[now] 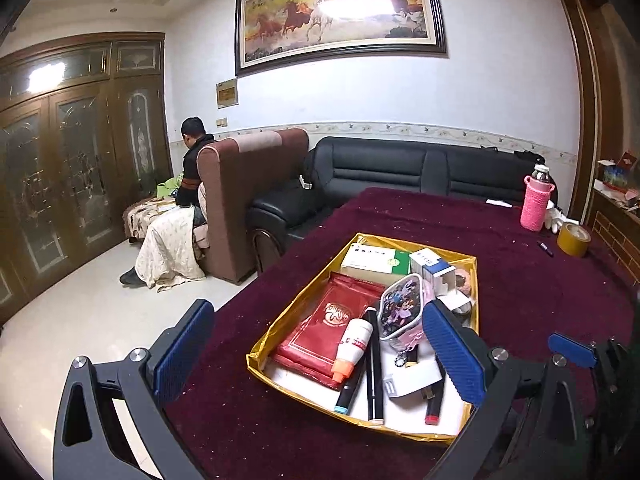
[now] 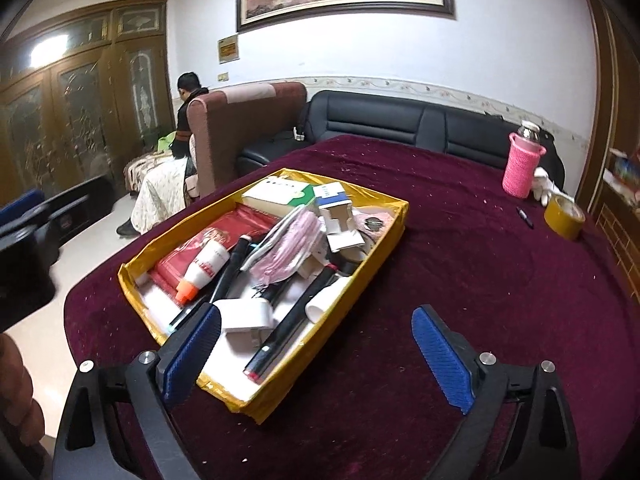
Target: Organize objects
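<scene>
I am holding my right hand-held gripper (image 2: 316, 344) over the near end of the yellow tray (image 2: 394, 216), its blue pads spread wide with nothing pressed between them; its left pad is hanging just above the tray's near corner, beside a white plug-like block (image 2: 248, 314), and its right pad is hovering over bare cloth beyond the tray's right wall. My left hand-held gripper (image 1: 316, 352) is also standing wide and gripping nothing, straddling the tray's near left part, with its right pad in front of a patterned pouch (image 1: 400, 312). The tray is sitting toward the near left edge of the table (image 2: 500, 280) and is crowded: a red packet (image 1: 332, 328) along its left wall, a white bottle with an orange cap (image 1: 354, 346) lying on that packet, several dark markers (image 1: 374, 372) lying lengthwise, and a white-and-green box (image 1: 376, 262) with a blue-and-white box (image 1: 432, 266) at the far end. Toward the table's far right corner a bottle in a pink knitted sleeve (image 2: 522, 160) is standing near a roll of yellow tape (image 2: 564, 216) and a small pen (image 2: 525, 217). The table is wearing a maroon cloth. Beyond it a black sofa (image 1: 400, 168) is running along the white wall under a framed horse painting (image 1: 340, 12), and a person (image 1: 192, 168) is sitting at the left by wooden cabinets (image 1: 72, 168).
</scene>
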Action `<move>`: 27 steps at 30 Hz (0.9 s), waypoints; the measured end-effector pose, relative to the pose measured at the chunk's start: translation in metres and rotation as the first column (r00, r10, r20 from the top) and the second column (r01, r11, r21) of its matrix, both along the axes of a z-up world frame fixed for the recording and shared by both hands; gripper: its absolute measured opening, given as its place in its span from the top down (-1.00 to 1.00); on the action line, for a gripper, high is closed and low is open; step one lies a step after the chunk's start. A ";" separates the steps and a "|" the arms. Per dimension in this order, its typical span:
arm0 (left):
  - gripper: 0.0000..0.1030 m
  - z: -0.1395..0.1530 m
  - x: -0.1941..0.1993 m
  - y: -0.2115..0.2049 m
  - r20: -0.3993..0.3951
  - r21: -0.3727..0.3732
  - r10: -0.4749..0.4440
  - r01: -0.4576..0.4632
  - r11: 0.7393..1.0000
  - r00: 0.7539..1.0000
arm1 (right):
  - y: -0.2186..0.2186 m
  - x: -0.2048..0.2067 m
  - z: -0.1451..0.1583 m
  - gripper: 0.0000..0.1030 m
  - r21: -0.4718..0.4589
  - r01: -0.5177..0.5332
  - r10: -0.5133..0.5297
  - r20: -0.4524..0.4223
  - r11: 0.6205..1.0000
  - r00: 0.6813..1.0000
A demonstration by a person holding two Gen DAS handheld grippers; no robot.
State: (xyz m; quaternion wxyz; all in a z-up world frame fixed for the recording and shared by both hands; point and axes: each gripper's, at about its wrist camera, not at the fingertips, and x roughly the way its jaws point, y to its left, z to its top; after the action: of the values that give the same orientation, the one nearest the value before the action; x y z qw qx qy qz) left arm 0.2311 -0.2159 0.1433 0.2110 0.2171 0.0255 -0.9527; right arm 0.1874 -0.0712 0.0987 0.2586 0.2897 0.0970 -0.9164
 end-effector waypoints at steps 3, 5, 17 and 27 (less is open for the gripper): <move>-1.00 -0.004 -0.003 -0.003 0.012 0.002 0.001 -0.001 1.000 1.000 | -0.010 0.008 -0.003 -0.96 0.029 -0.017 0.017 -0.017 0.999 1.000; -1.00 -0.007 -0.006 -0.006 0.025 0.013 -0.001 0.000 1.000 1.000 | -0.015 0.010 -0.005 -0.97 0.042 -0.027 0.028 -0.019 0.999 0.999; -1.00 -0.026 -0.018 -0.026 0.078 0.072 -0.017 0.011 0.997 0.997 | -0.037 0.011 -0.013 -0.98 0.106 -0.038 0.041 -0.027 0.994 0.999; -1.00 -0.035 -0.026 -0.044 0.101 0.111 -0.003 -0.008 0.994 0.995 | -0.056 0.010 -0.018 -0.99 0.162 -0.046 0.053 -0.038 0.986 0.998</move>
State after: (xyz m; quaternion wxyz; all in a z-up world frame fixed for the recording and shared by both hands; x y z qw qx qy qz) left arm 0.2053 -0.2595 0.1082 0.2008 0.2765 0.0681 -0.9373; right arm 0.1972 -0.1271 0.0810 0.2548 0.2877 0.1834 -0.9048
